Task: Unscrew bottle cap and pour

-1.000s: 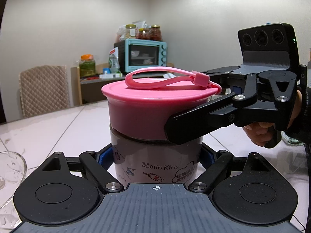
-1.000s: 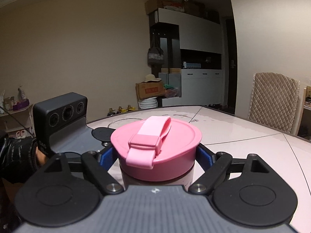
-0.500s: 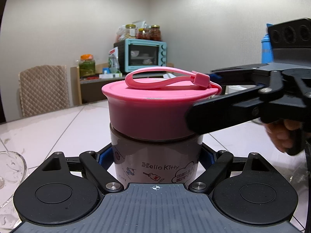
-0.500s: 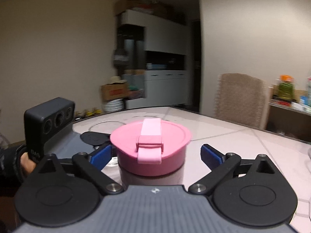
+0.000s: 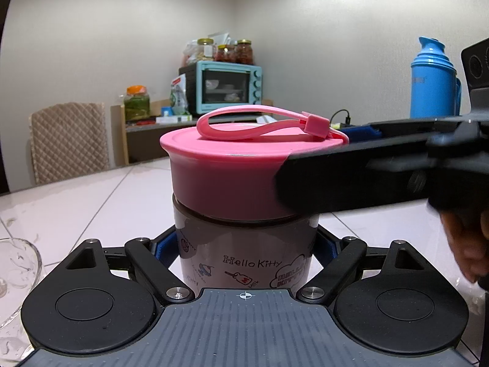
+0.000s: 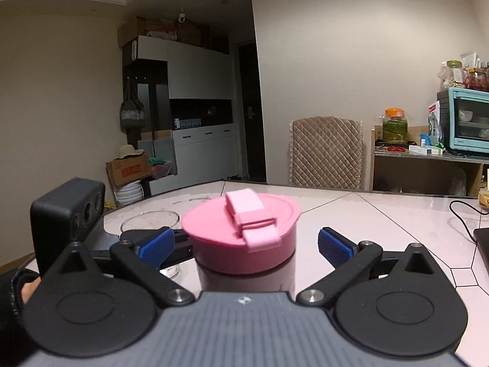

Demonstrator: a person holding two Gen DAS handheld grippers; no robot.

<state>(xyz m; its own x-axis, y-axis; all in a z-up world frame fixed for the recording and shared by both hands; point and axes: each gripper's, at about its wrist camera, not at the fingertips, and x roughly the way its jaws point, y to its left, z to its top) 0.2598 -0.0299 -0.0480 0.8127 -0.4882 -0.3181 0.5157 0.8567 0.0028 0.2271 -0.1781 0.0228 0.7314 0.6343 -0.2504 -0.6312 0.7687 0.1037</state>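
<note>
I am clamping my left tongs [image 5: 244, 246] around the lower body of the Hello Kitty bottle [image 5: 244, 263], their blue pads pressing in on both sides, and the bottle is standing upright on the white counter [image 5: 91, 202] right in front of me. My right tongs [image 6: 246, 243] have just been opening; their blue fingers [image 6: 333, 246] are now standing clear on either side of the pink cap [image 6: 241, 238], with the cap between them but not gripped. The cap is still sitting on the bottle.

What is worrying me is the re-grip. If I am closing the right tongs too high, the pads may be catching the pink strap [image 5: 259, 124] lying across the lid instead of the cap's wall, and the turn will be slipping. From the left wrist, one right finger [image 5: 351, 180] is lying low along the cap's lower edge, so closing there could be pinching the seam and jamming the thread.

Further off, a glass bowl [image 6: 149, 221] is sitting on the counter just beyond my left tongs; a twisting jolt could be knocking the bottle toward it. If my left hold is giving, the whole bottle will be spinning with the cap, or tipping and spilling.
</note>
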